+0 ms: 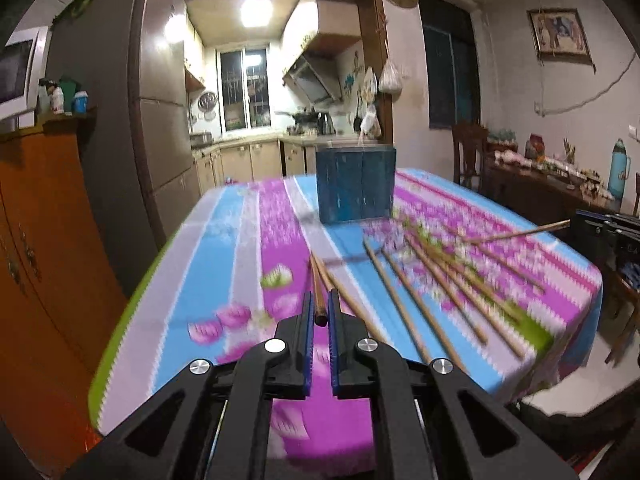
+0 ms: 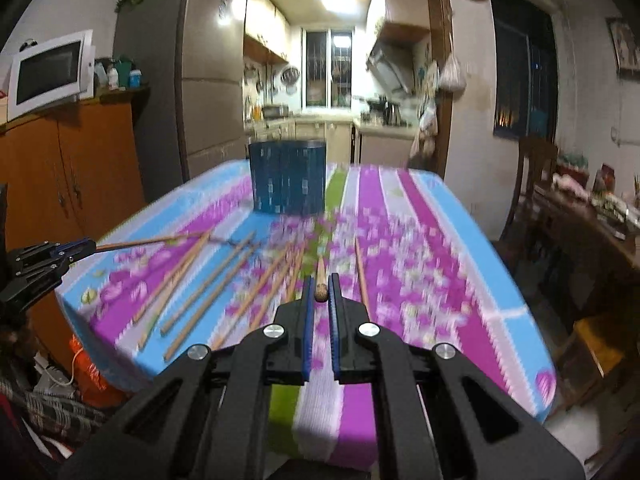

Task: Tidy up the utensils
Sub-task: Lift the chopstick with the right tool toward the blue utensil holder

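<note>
My left gripper (image 1: pixel 320 300) is shut on the near end of a dark wooden chopstick (image 1: pixel 316 284), lifted over the striped tablecloth (image 1: pixel 224 240). My right gripper (image 2: pixel 320 282) is shut on another chopstick (image 2: pixel 321 270) that points forward. Each gripper shows in the other's view: the right gripper (image 1: pixel 576 222) at the right edge and the left gripper (image 2: pixel 93 245) at the left edge, each with its stick poking inward. Several loose chopsticks (image 1: pixel 424 300) (image 2: pixel 200 288) lie fanned on the cloth. A dark blue holder (image 1: pixel 355 186) (image 2: pixel 287 178) stands upright at the far side.
An orange wooden cabinet (image 2: pixel 80 160) with a microwave (image 2: pixel 48 72) stands left of the table, and a grey refrigerator (image 1: pixel 120 120) behind it. A wooden chair (image 2: pixel 532 184) and a cluttered sideboard (image 1: pixel 552 184) are to the right. Bags and cables (image 2: pixel 60 384) lie below the table's left corner.
</note>
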